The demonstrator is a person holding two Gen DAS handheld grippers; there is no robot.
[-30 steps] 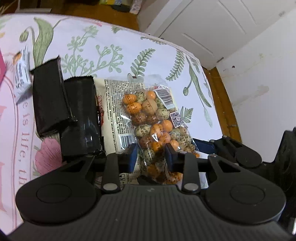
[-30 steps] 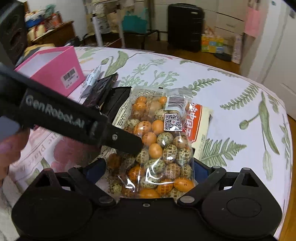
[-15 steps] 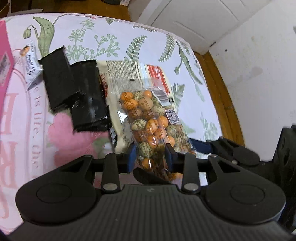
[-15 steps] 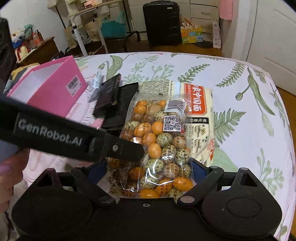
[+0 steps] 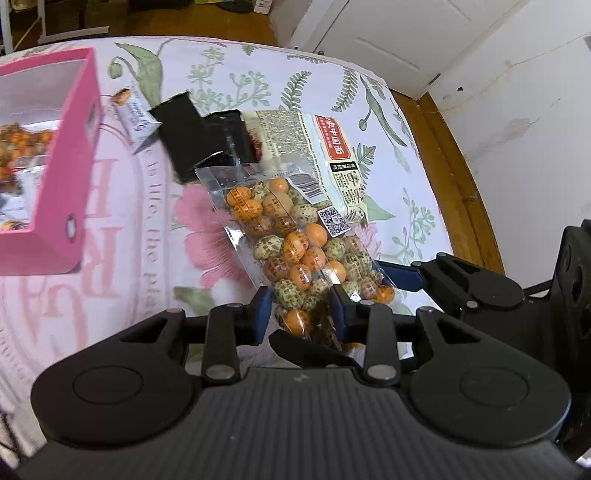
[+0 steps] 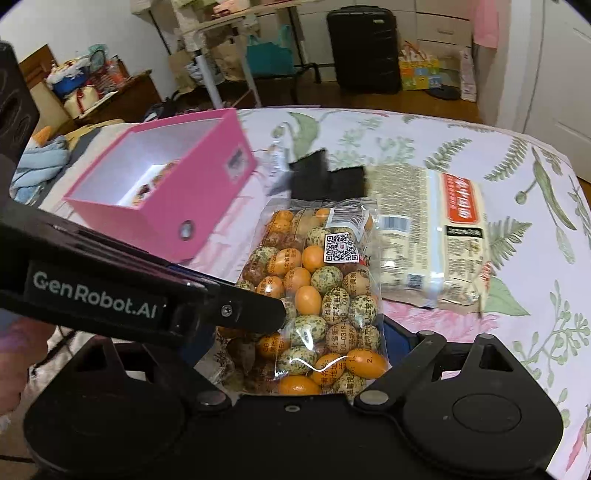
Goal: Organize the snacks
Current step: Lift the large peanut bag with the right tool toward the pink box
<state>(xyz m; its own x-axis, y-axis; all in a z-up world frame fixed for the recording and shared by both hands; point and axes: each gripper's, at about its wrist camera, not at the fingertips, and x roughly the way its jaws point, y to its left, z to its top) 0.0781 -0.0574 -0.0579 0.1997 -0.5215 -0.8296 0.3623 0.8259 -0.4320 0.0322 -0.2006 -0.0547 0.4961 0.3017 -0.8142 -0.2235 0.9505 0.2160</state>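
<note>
lived-in home bedroom: floral bedsheet (image 6: 424, 129), suitcase (image 6: 364, 50), white door (image 5: 388, 33).

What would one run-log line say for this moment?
left gripper: shut on clear bag of speckled egg snacks | right gripper: open around it | pink box: open

The left gripper (image 5: 300, 308) has its 2 blue-padded jaws closed on the near end of the clear bag of speckled and orange eggs (image 5: 295, 243), which sits pinched in the narrow gap between them. The right gripper (image 6: 303, 339) has its jaws spread wide, one on each side of the same bag, with blue pads showing at both edges. The left gripper's black body crosses the right wrist view from the left, just above the right gripper's left finger.
</note>
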